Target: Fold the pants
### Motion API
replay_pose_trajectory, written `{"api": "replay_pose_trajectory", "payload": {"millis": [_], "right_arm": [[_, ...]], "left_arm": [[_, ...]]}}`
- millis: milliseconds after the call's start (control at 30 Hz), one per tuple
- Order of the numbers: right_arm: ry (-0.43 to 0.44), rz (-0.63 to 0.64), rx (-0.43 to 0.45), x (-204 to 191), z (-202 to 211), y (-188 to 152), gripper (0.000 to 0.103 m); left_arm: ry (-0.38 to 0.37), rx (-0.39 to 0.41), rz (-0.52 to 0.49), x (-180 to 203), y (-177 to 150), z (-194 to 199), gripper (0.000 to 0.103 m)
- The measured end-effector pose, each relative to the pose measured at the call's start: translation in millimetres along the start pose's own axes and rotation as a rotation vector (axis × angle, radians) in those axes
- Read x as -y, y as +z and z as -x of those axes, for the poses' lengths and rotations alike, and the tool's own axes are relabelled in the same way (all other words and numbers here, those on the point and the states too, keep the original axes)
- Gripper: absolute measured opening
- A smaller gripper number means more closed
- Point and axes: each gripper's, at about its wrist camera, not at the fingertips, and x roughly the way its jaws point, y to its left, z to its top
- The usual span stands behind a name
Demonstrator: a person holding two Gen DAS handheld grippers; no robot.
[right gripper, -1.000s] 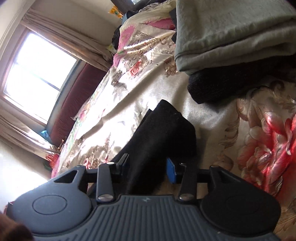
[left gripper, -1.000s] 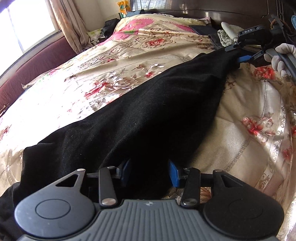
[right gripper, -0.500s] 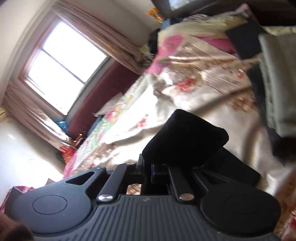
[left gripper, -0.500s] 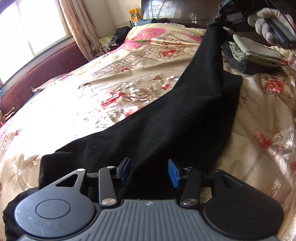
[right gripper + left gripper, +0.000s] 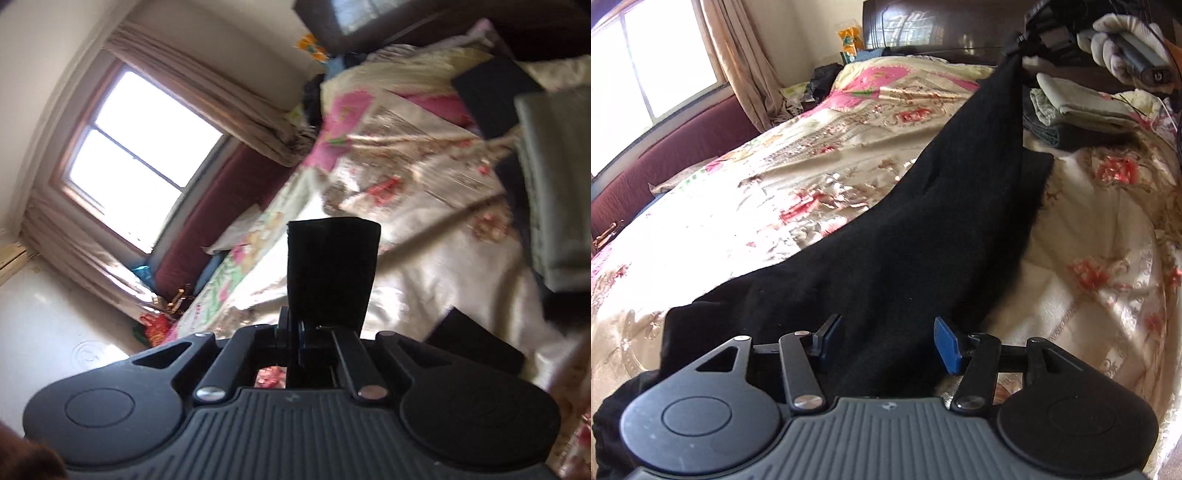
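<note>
black pants spread diagonally across floral bedspread; far leg end lifted, clamped in right gripper. left gripper near waist end, jaws just widened, apart, cloth between pads, unpressed.

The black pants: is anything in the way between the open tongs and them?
Nothing visible. The black pants already lie right between the fingers of the left tongs, which have just been opening. The right tongs pinch the lifted leg end.

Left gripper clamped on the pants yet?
No, the left gripper stands open, its blue pads clear of the black pants lying between them.
</note>
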Motion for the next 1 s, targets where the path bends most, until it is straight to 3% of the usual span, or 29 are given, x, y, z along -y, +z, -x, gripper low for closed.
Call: {"api": "replay_pose_trajectory", "payload": {"millis": [67,133,300,367,433,500,567,600,633,700,833,900,933,1000], "right_arm": [[-0.118,-0.028,-0.037,39.4,-18.3,-3.1,0.004],[-0.17,-0.082,-0.084,70.6,-31.3,-12.2,0.004],[-0.122,-0.062,-0.139,79.5,-31.9,-38.9,0.012],[-0.099,-0.085,-0.15,82.7,-29.1,-43.6,0.019],[-0.098,-0.113,-0.148,88.2,-26.0,-47.9,0.035],[-0.088,-0.159,-0.136,97.1,-28.2,-49.4,0.037],[-0.074,-0.203,-0.098,101.2,-28.8,-48.1,0.037],[-0.072,-0.201,-0.08,98.1,-29.6,-45.9,0.03],[-0.075,-0.177,-0.073,92.5,-28.8,-44.7,0.009],[-0.04,-0.125,-0.069,69.6,-29.0,-40.9,0.006],[0.258,-0.019,-0.002,6.1,-11.4,-29.2,0.005],[0.328,-0.024,0.011,-3.3,-7.8,-27.3,0.005],[0.32,-0.023,0.016,0.9,-8.6,-28.5,0.005],[0.155,-0.02,-0.01,23.9,-23.3,-35.0,0.005]], "left_arm": [[-0.007,-0.032,-0.02,7.7,-2.7,-8.6,0.067],[-0.015,-0.057,-0.032,13.2,-3.4,-14.7,0.067],[-0.033,-0.095,-0.04,20.5,-2.5,-24.3,0.067],[-0.033,-0.101,-0.044,22.6,-2.0,-27.1,0.067],[-0.039,-0.099,-0.035,21.6,-1.5,-28.8,0.067],[-0.045,-0.097,-0.031,20.9,-1.3,-30.7,0.067],[-0.041,-0.097,-0.038,21.8,-1.4,-31.8,0.067],[-0.039,-0.096,-0.039,22.2,-1.3,-32.0,0.067],[-0.039,-0.095,-0.038,22.1,-1.5,-31.5,0.067],[-0.042,-0.093,-0.033,20.8,-2.3,-30.2,0.067],[-0.04,-0.101,-0.022,17.8,-3.1,-31.7,0.067],[-0.041,-0.101,-0.015,16.2,-3.4,-31.7,0.067],[-0.044,-0.099,-0.012,15.3,-4.0,-31.6,0.068],[-0.045,-0.094,-0.004,14.0,-6.2,-31.5,0.068]]}}
